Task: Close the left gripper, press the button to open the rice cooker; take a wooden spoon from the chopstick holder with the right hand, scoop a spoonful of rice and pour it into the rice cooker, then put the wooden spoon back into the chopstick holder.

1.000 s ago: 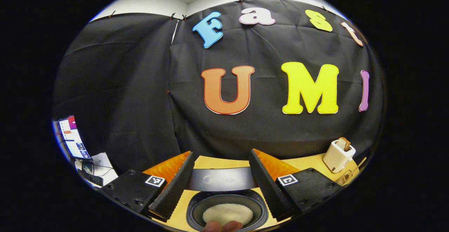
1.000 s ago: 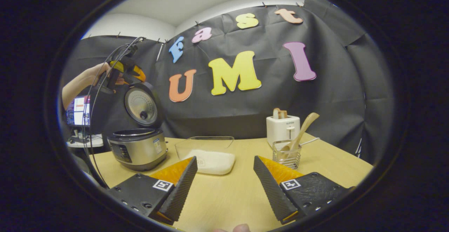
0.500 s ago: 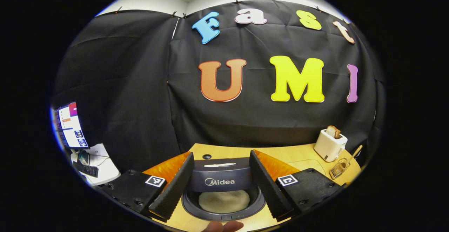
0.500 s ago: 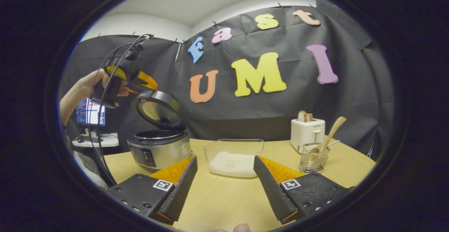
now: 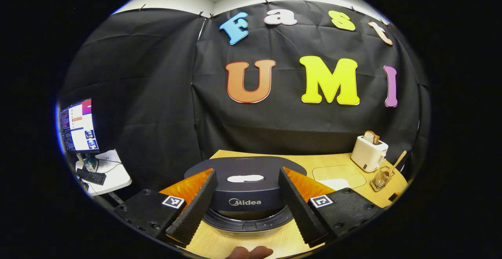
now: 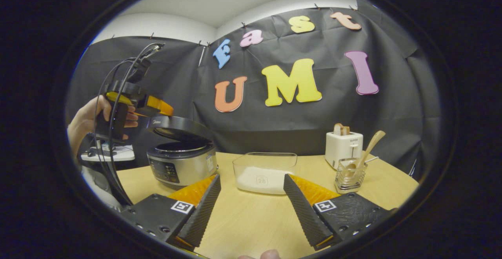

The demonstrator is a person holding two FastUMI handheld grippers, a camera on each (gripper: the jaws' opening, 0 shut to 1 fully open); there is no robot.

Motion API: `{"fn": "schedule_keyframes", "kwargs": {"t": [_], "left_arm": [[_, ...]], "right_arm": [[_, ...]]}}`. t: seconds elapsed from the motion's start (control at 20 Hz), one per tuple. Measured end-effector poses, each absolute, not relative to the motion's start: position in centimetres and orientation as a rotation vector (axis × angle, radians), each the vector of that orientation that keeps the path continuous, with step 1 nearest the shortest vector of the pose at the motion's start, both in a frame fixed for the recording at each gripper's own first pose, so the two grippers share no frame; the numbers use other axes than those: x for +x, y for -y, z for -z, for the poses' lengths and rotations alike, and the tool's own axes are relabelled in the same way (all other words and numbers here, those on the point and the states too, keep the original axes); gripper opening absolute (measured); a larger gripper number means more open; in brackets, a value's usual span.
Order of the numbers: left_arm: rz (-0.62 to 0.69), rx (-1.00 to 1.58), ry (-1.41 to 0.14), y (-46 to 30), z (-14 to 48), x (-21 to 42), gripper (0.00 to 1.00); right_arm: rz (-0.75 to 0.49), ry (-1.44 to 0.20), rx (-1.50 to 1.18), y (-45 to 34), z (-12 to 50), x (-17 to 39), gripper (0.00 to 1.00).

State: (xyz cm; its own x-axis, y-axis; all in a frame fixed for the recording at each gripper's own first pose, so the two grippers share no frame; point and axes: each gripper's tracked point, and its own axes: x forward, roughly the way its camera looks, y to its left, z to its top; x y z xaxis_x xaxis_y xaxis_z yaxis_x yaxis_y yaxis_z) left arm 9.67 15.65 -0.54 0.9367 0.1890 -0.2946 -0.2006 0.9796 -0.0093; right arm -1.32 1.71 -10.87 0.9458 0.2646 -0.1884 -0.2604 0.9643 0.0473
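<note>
My left claw (image 5: 248,200) is spread wide over the cooker (image 6: 181,160) lid (image 5: 245,180), which sits half-down. Right claw (image 6: 251,208) is wide too, holding nothing, low over the counter (image 6: 251,220); spoon (image 6: 362,153) sits in the holder (image 6: 348,177). If the lid drops, it'll likely slam shut.

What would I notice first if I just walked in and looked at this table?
Probably the rice cooker at the table's left end, its dark lid hanging half shut, with the left gripper right above it in a person's hand. Next, the clear box of white rice in the middle. At the right, a wooden spoon pokes out of the chopstick holder beside a white toaster.
</note>
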Motion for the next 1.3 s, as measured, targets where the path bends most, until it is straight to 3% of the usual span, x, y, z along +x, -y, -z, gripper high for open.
{"fn": "schedule_keyframes", "kwargs": {"t": [0.55,0.8,0.9,1.0,1.05,1.1,1.3], "left_arm": [[-0.202,-0.058,-0.323,-14.8,6.5,7.4,1.0],[-0.221,-0.034,-0.29,-14.7,6.4,7.5,1.0],[-0.226,-0.025,-0.262,-15.0,6.4,7.5,1.0],[-0.223,-0.033,-0.254,-14.5,7.1,7.2,1.0],[-0.22,-0.02,-0.229,-14.7,7.1,7.3,1.0],[-0.22,-0.02,-0.228,-14.7,7.1,7.4,1.0],[-0.209,-0.024,-0.207,-14.8,6.7,7.3,1.0]], "right_arm": [[-0.214,-0.194,0.039,0.2,10.7,-2.7,0.95],[-0.238,-0.214,0.075,-0.3,11.0,-2.6,0.96],[-0.24,-0.205,0.082,-0.2,10.8,-2.4,0.91],[-0.247,-0.202,0.093,-0.6,10.8,-2.3,0.95],[-0.251,-0.201,0.096,-0.7,10.9,-2.3,0.92],[-0.254,-0.203,0.093,-0.9,11.0,-2.1,0.96],[-0.253,-0.217,0.076,-1.4,11.3,-1.7,0.96]]}}
